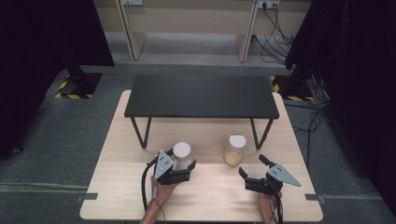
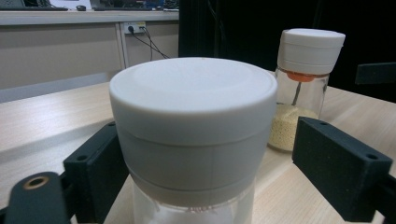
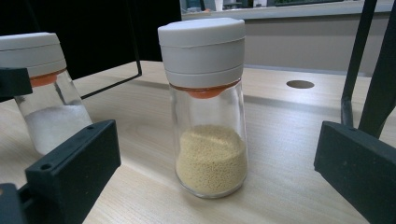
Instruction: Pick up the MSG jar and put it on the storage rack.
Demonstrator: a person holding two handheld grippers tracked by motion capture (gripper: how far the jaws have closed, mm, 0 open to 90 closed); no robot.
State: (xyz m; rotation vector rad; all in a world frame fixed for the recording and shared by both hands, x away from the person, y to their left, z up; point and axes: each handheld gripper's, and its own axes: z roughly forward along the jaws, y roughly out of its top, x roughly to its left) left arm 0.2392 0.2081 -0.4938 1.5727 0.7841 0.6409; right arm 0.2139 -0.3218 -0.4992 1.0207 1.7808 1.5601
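Two glass shaker jars with white lids stand on the wooden table [image 1: 116, 186]. The left jar [image 1: 181, 154] holds white powder. It sits between the jaws of my left gripper [image 1: 183, 166], which is open. In the left gripper view the jar's lid [image 2: 194, 121] is very near, with the left jaw close beside the jar and the right jaw well apart from it. The right jar [image 1: 235, 149] holds yellow grains [image 3: 212, 158] under an orange insert. My right gripper [image 1: 252, 166] is open just in front of this jar, its jaws spread wide and touching nothing.
A low black shelf [image 1: 201, 95] on thin metal legs [image 3: 364, 60] stands across the back half of the table, just behind both jars. A round hole [image 3: 300, 84] is cut in the tabletop. Cables [image 1: 275, 37] trail on the floor beyond.
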